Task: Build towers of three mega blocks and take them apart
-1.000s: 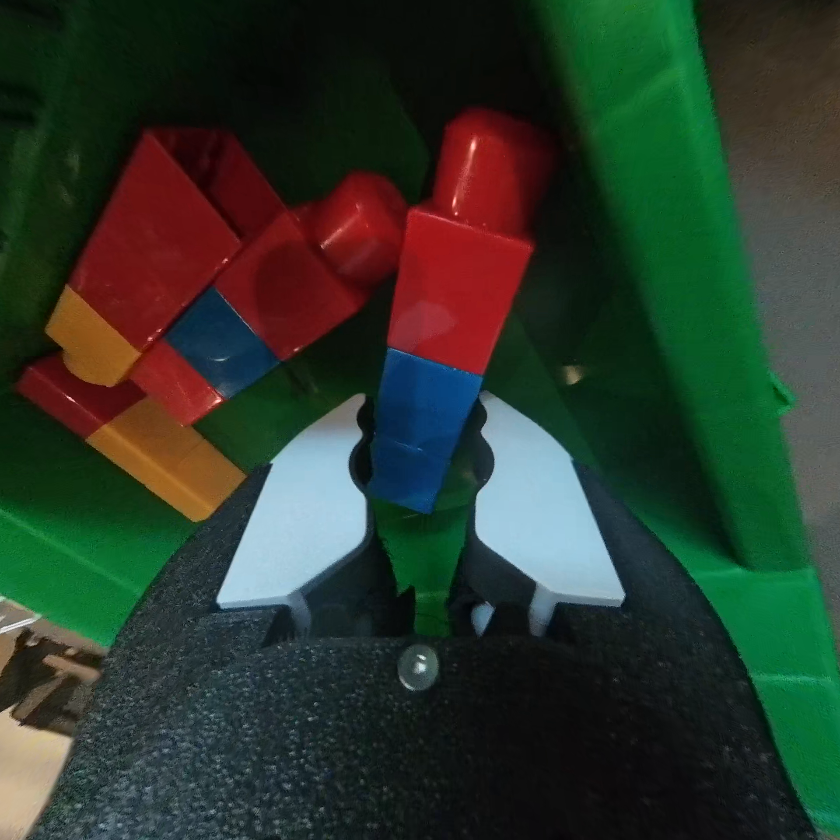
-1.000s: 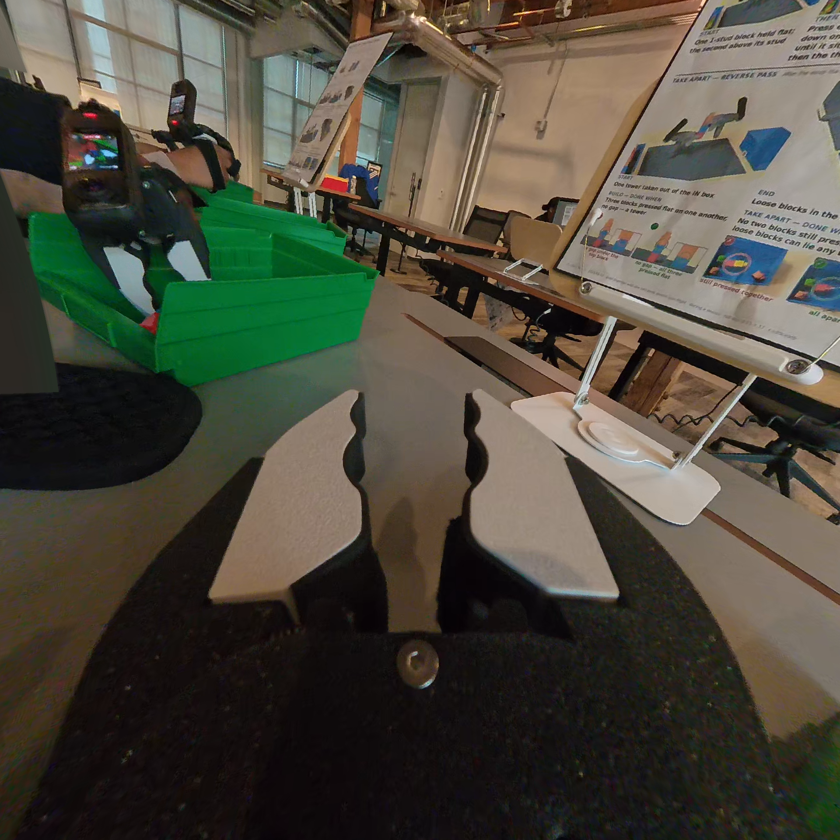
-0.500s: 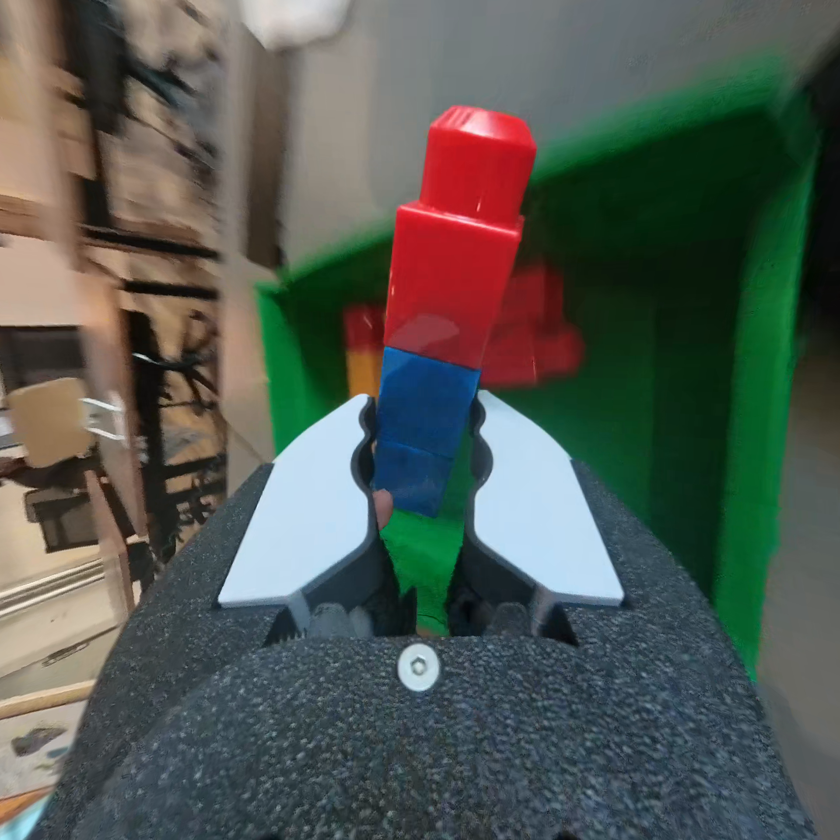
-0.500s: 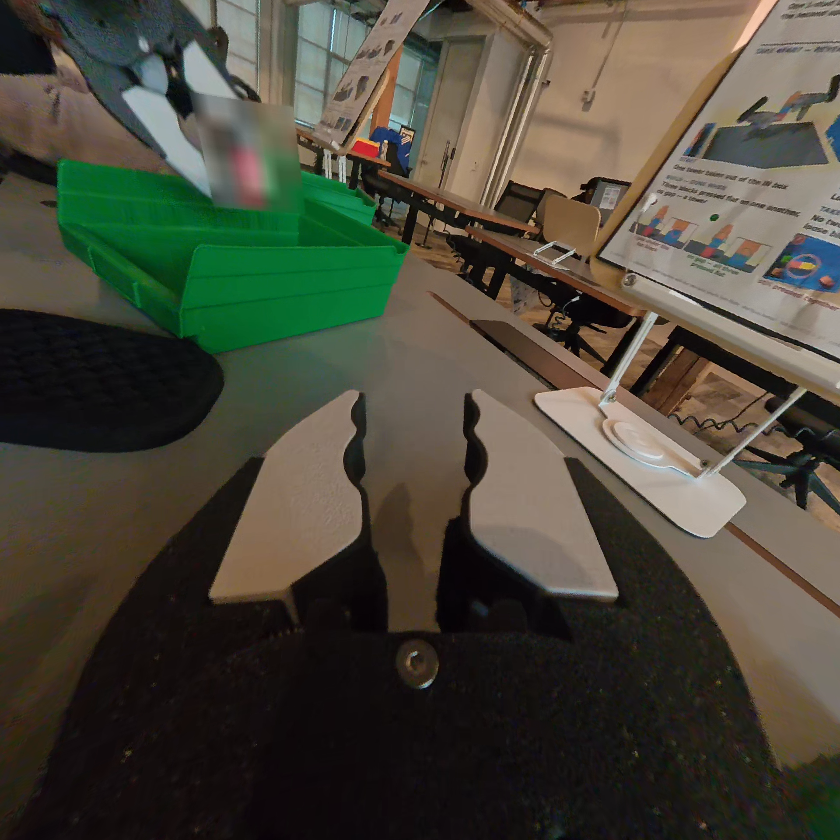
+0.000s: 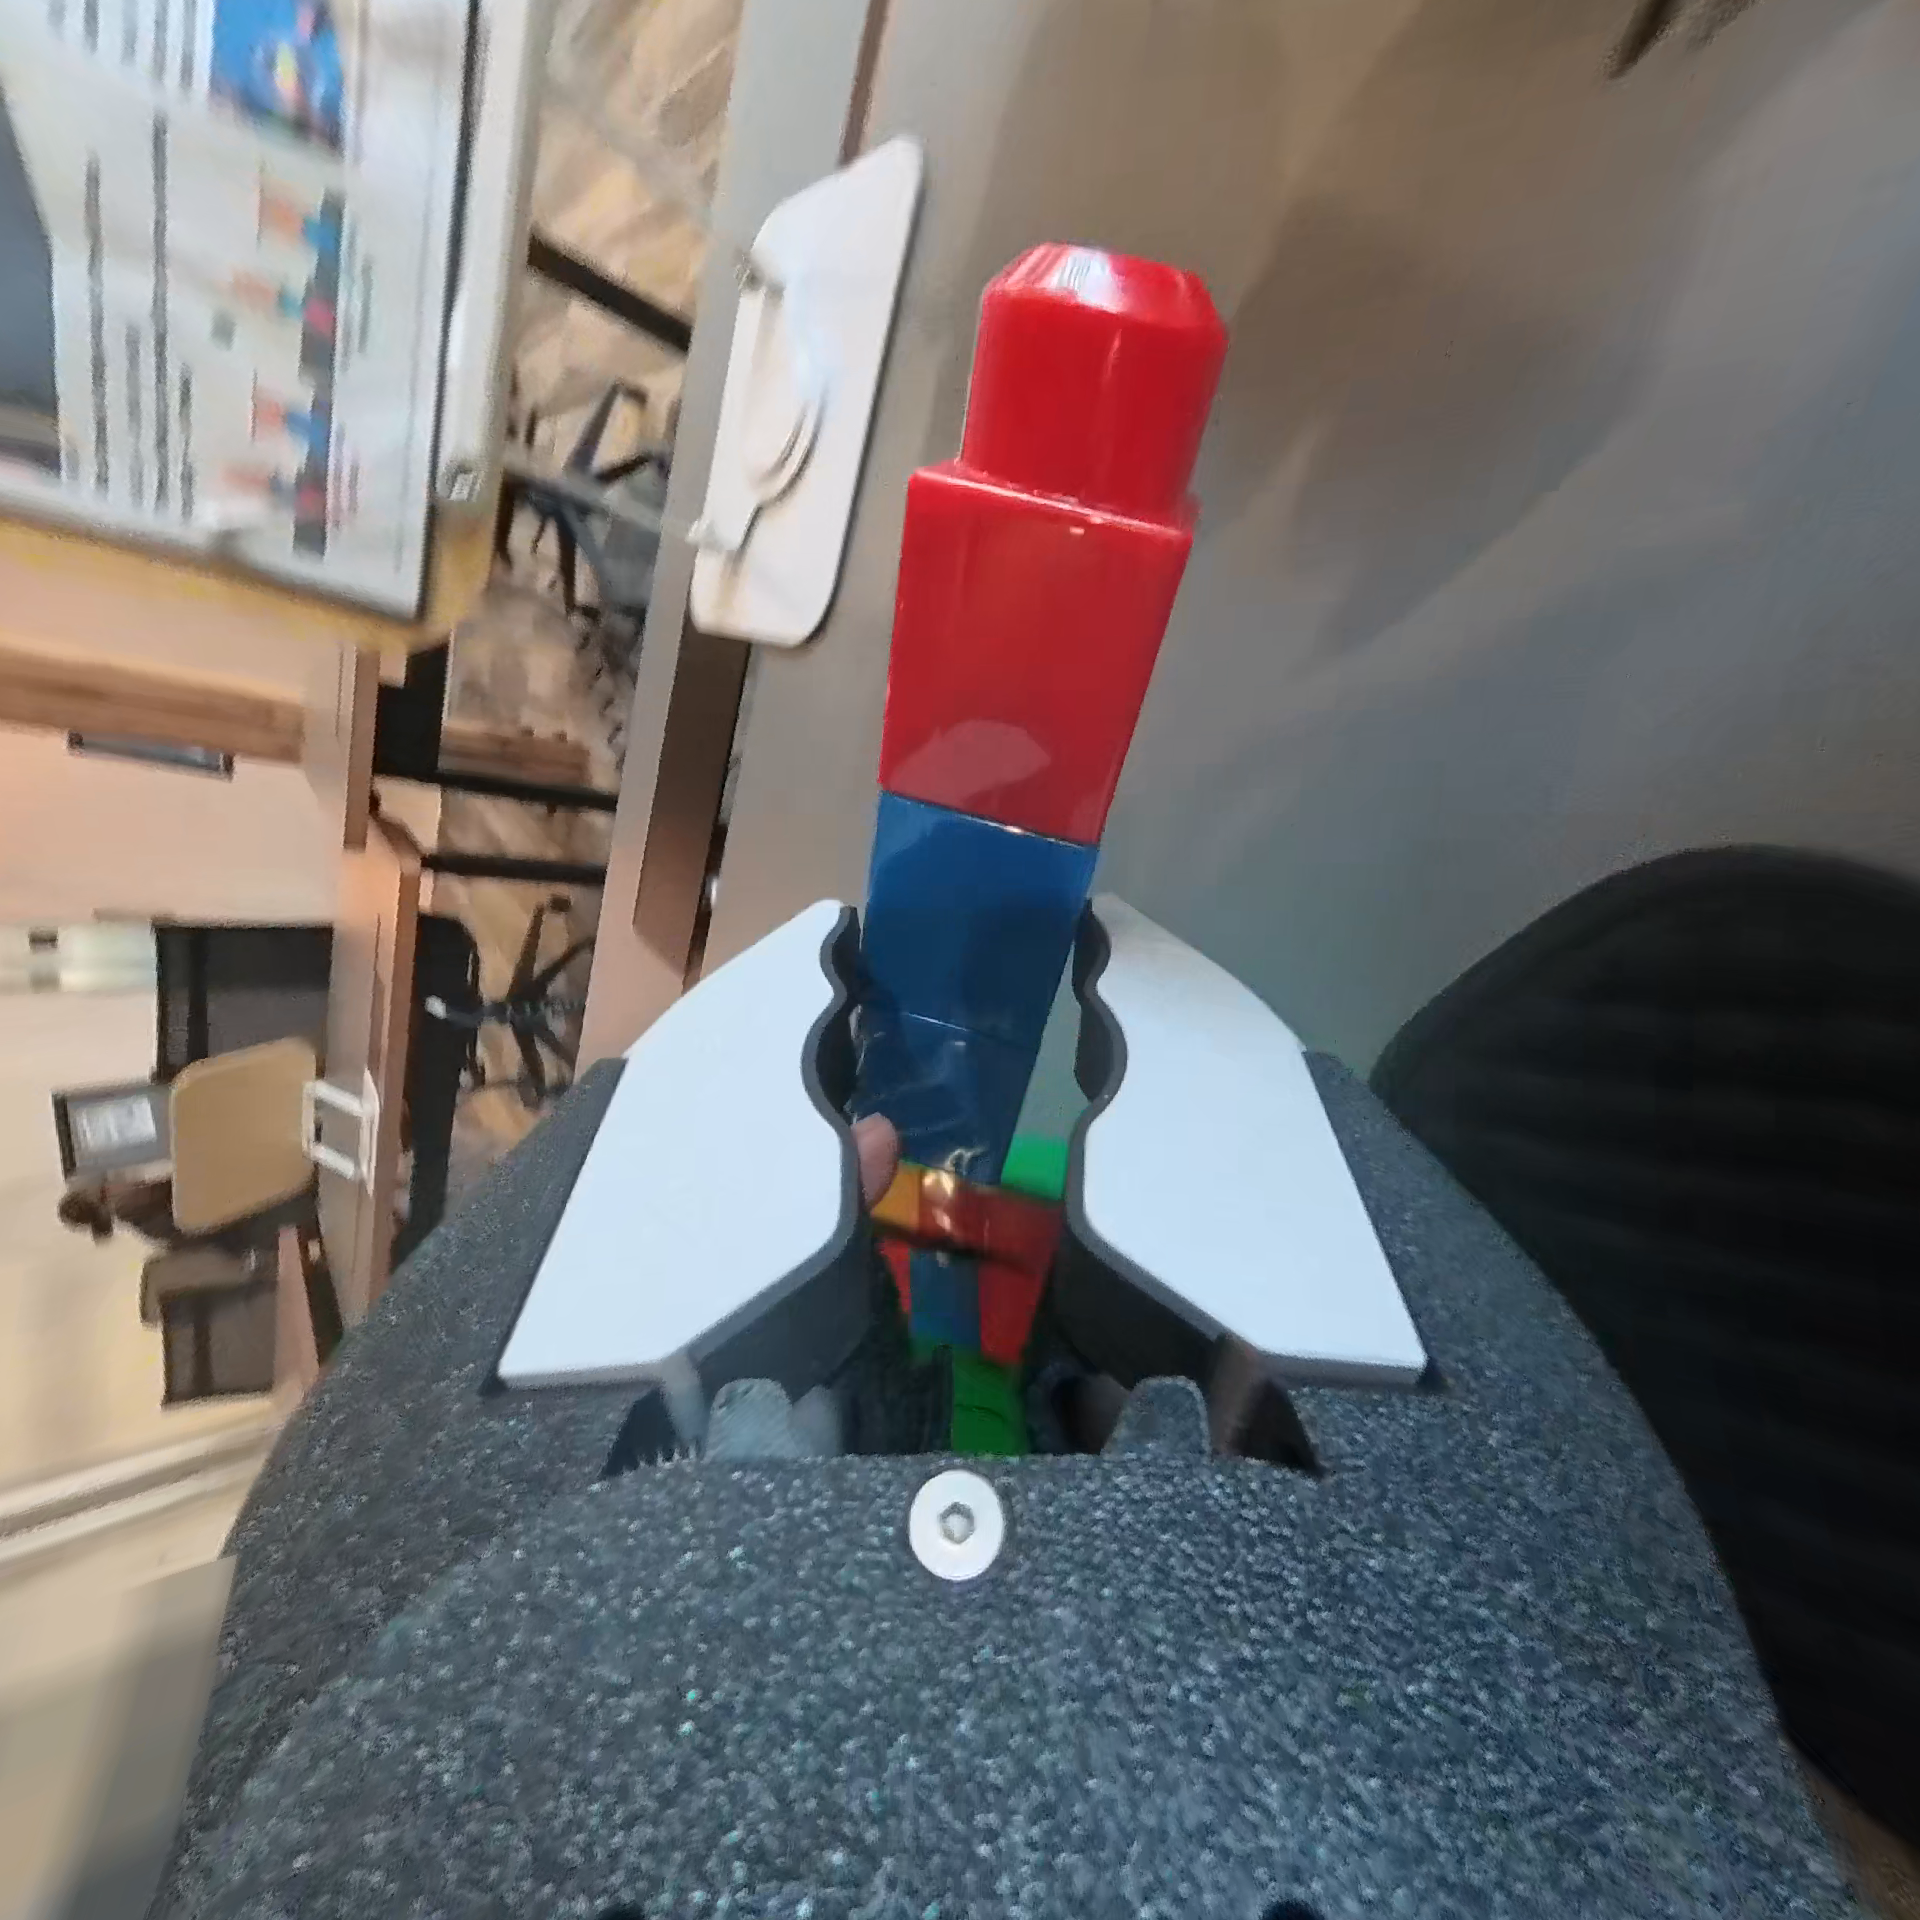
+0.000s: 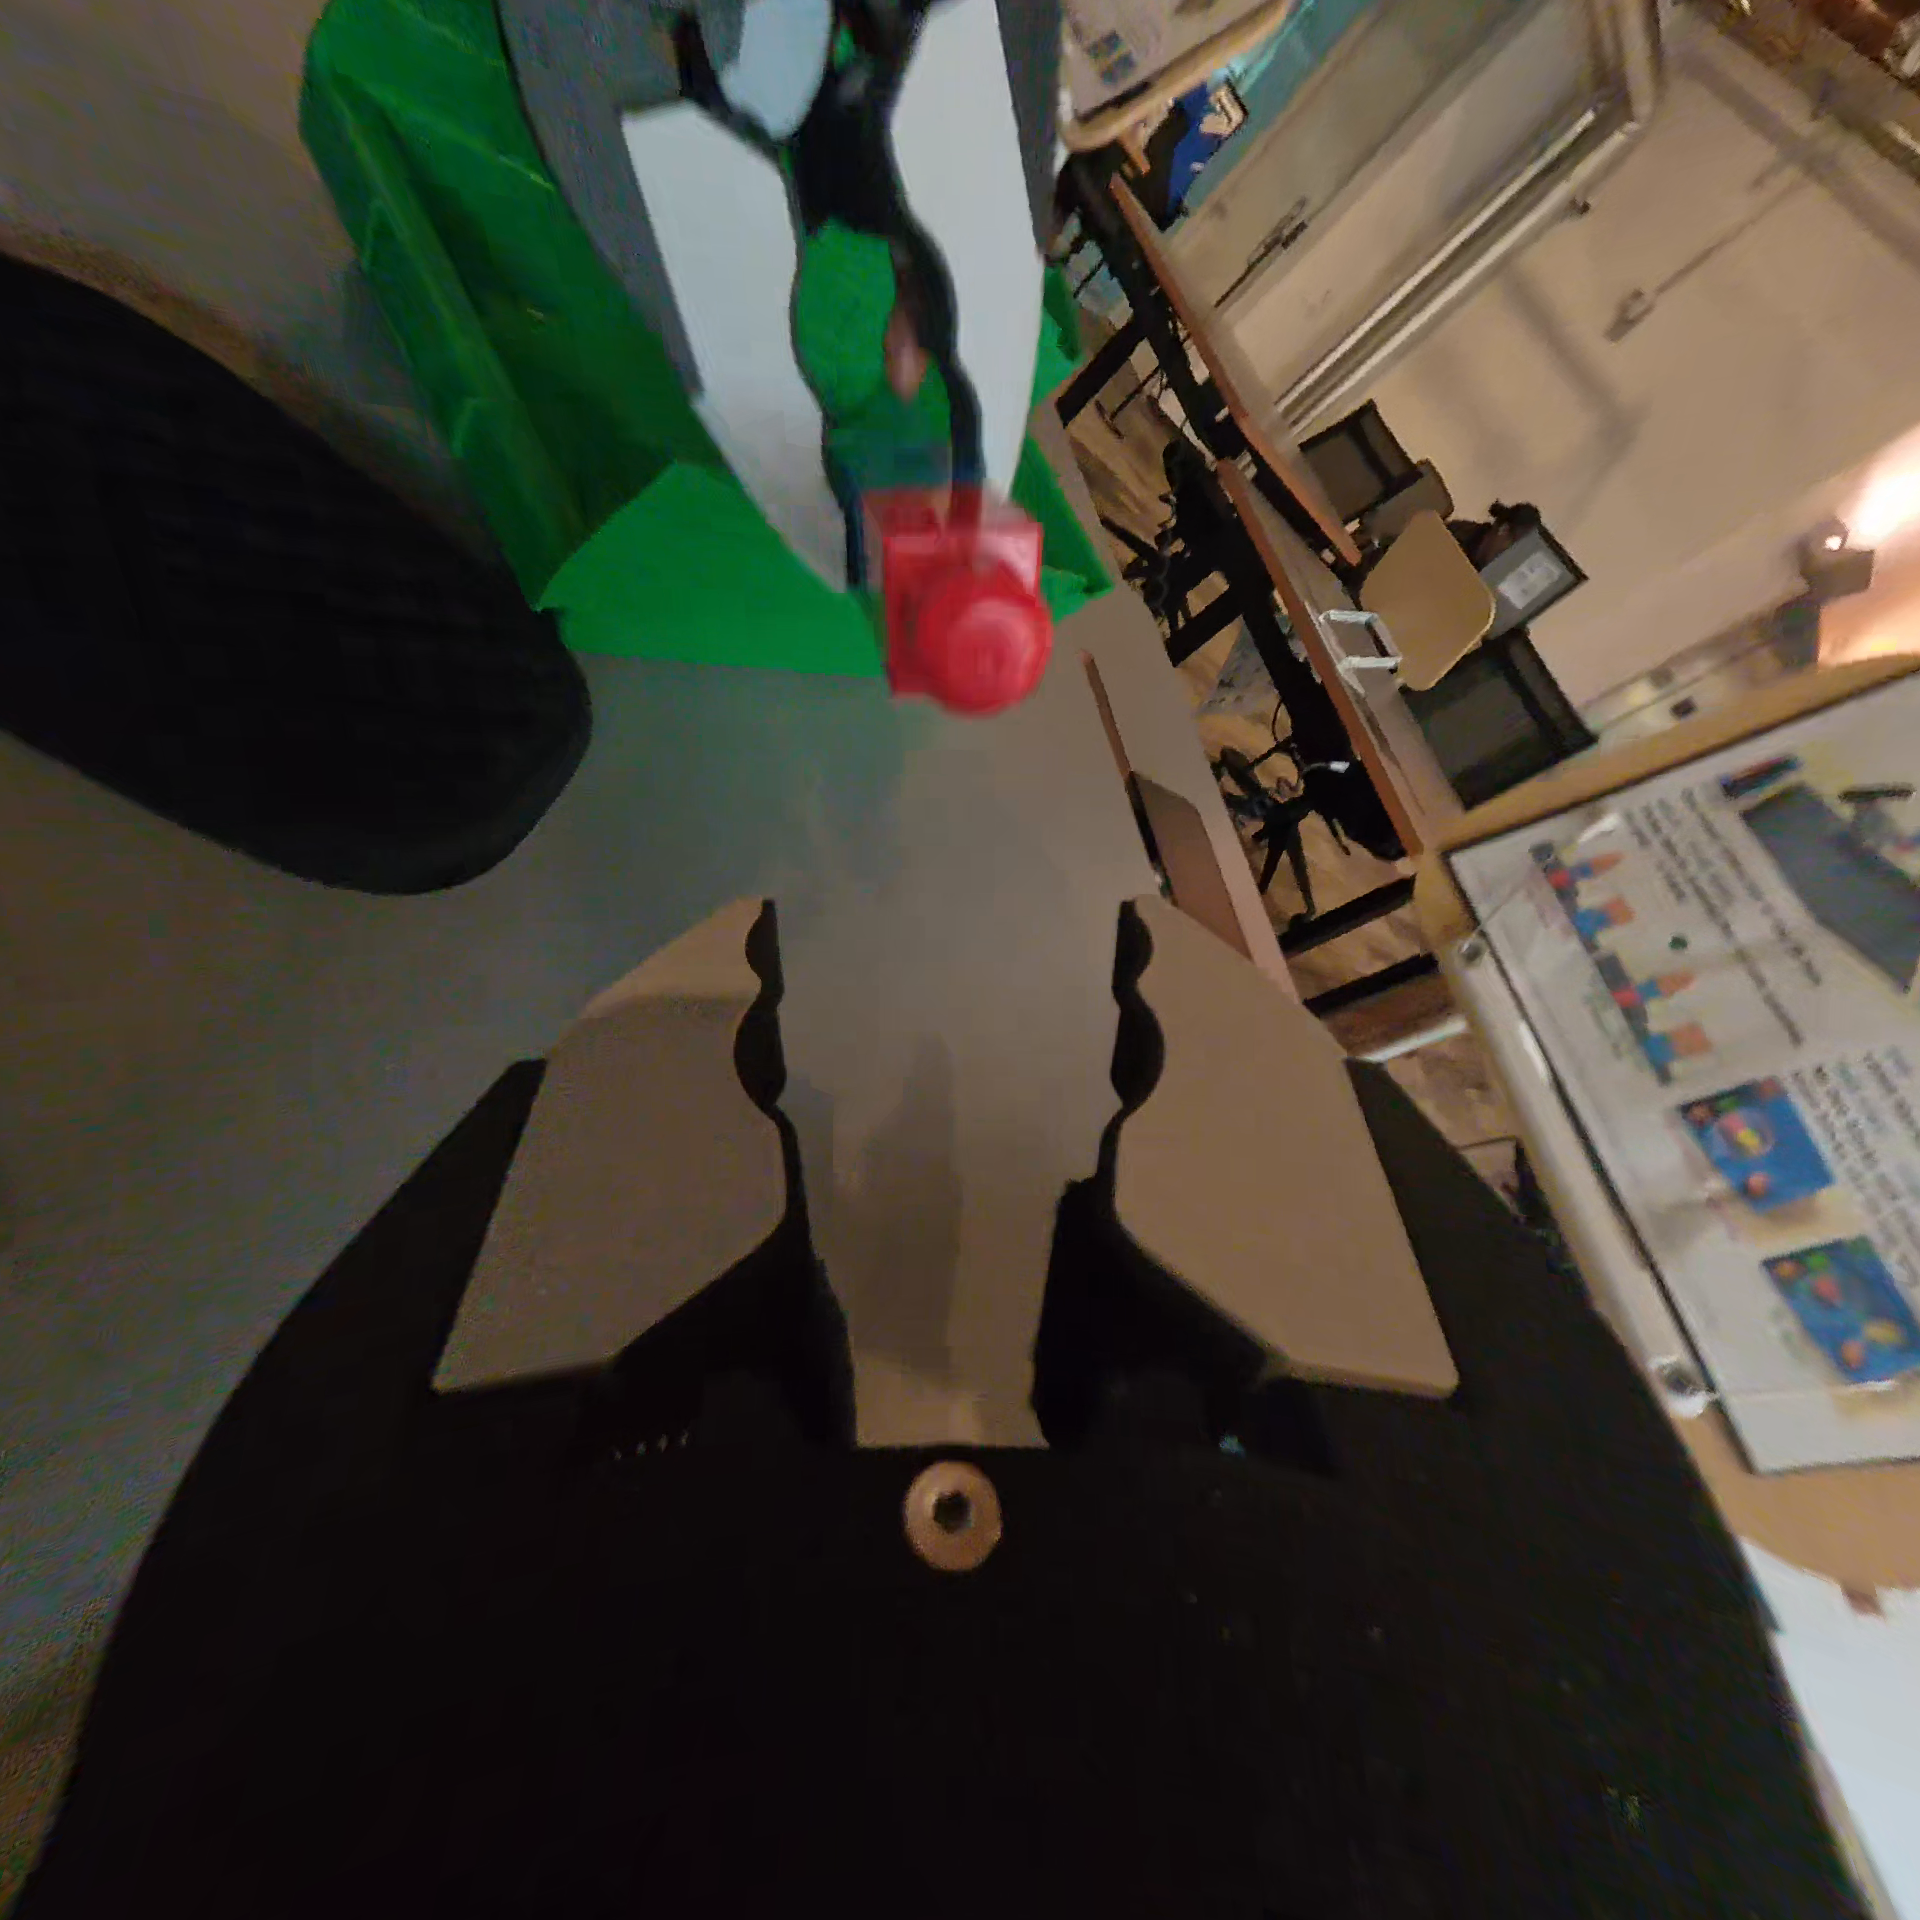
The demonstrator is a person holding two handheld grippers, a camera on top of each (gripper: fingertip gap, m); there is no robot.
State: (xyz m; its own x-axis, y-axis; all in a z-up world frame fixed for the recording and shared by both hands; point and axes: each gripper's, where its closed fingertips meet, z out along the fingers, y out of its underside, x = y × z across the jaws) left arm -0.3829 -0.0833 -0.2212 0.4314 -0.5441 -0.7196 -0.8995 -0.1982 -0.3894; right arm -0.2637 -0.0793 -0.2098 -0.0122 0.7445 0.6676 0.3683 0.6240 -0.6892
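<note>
My left gripper (image 5: pixel 961 925) is shut on the lower blue part of a tower of mega blocks (image 5: pixel 1039 623): a red block on top of blue ones. The tower is in the air over the grey table (image 5: pixel 1507 520), pointing away from me. The right wrist view shows the same tower end-on (image 6: pixel 961 613), held by the left gripper's white fingers (image 6: pixel 717 260) in front of the green bin (image 6: pixel 707 592). My right gripper (image 6: pixel 945 914) is open and empty, low over the table, facing the tower from a short distance.
A black mat (image 6: pixel 260 623) lies on the table beside the green bin; it also shows in the left wrist view (image 5: pixel 1662 1247). An instruction board (image 6: pixel 1766 1039) stands on a white base (image 5: pixel 810 395) at the table's edge. Desks and chairs are beyond. About 12 cm separates my left fingertips from my right.
My left gripper lifted the tower out of the green bin and swung it over the table toward the right gripper. The right gripper rolled, turned to face the tower, and its jaws opened wider.
</note>
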